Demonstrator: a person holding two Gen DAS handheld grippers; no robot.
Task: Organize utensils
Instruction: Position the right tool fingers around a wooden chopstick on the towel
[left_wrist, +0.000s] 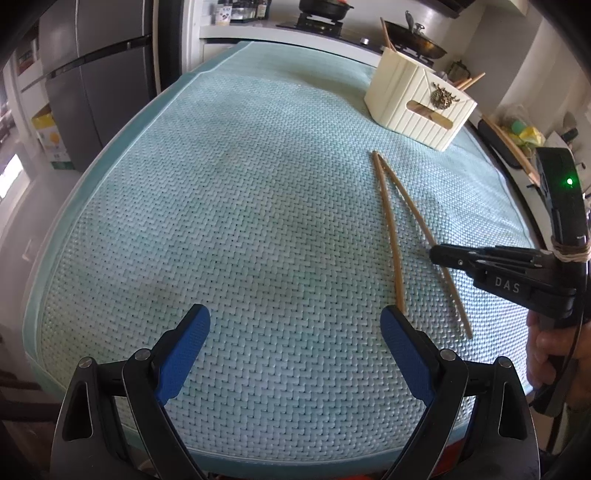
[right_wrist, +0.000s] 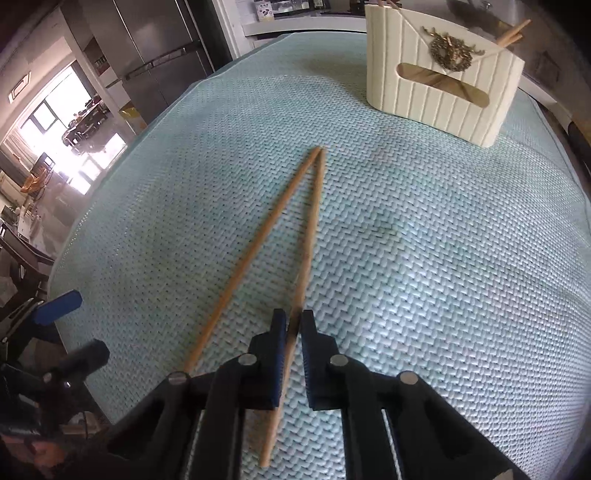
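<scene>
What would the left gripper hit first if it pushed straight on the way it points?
Probably just the bare mat. The left gripper is open and tilted down at empty weave; the nearer chopstick lies to the right of that line, by its right finger, though depth is unclear.

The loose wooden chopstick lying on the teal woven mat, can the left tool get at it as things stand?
Probably yes. The loose wooden chopstick lies bare on the teal woven mat, its near end beside the open left tool. The right tool, shut on the other chopstick, sits off to one side.
</scene>
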